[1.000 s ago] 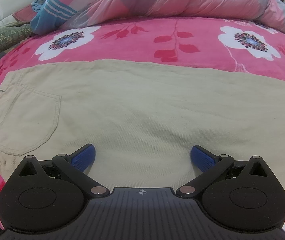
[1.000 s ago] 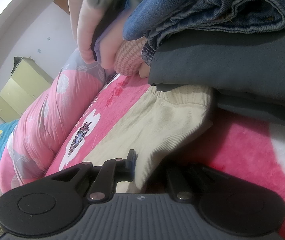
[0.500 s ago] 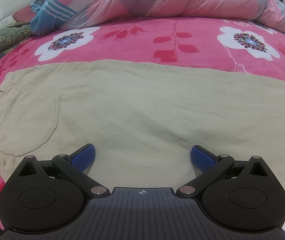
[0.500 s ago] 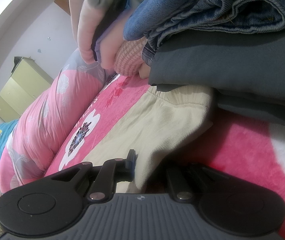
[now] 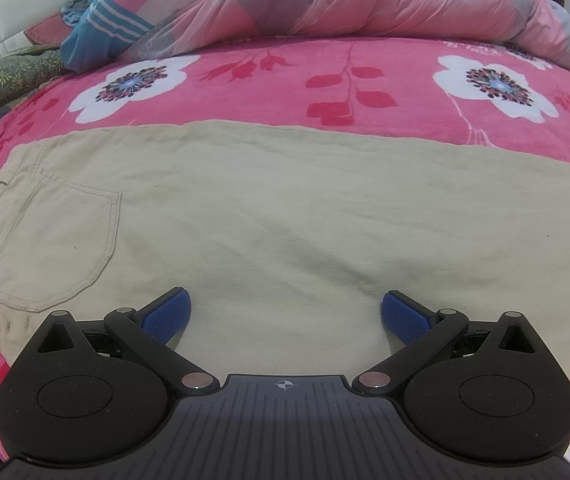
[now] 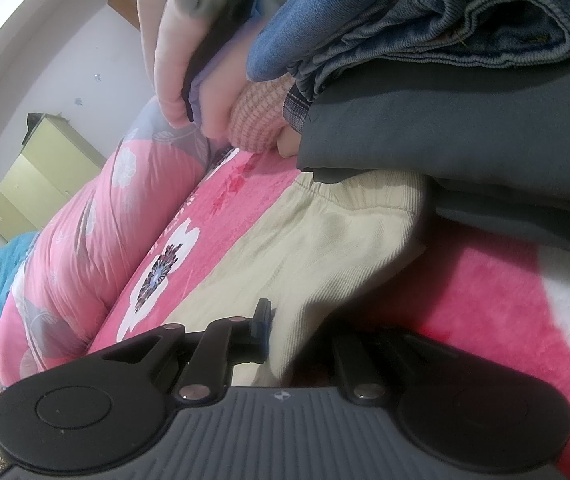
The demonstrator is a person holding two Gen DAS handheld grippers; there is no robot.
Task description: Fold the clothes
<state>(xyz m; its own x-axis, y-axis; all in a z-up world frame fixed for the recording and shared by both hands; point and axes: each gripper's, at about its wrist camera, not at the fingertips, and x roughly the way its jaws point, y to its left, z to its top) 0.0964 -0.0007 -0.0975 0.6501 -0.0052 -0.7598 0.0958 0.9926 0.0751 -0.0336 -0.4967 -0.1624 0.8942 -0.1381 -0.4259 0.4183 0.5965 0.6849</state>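
No change is registered between the preceding second and this moment: both views are matched frame for frame, and neither gripper is displaced.

The beige trousers (image 5: 285,216) are laid flat across the pink floral bed cover (image 5: 349,80), with a back pocket (image 5: 49,240) visible towards the left of the left wrist view. The left gripper (image 5: 285,316) is held low over the cloth with its jaws spread wide; nothing is held between the blue pads (image 5: 167,314).

The right gripper (image 6: 285,340) is closed on a raised fold at the edge of the trousers (image 6: 305,248), near the elastic hem, which is tucked just beside a stack of folded clothes (image 6: 445,120).

The stillness is judged to be a pause with the grip established. The fold itself is not yet carried out; the pinched end is presumably to be drawn over towards the pocket end.
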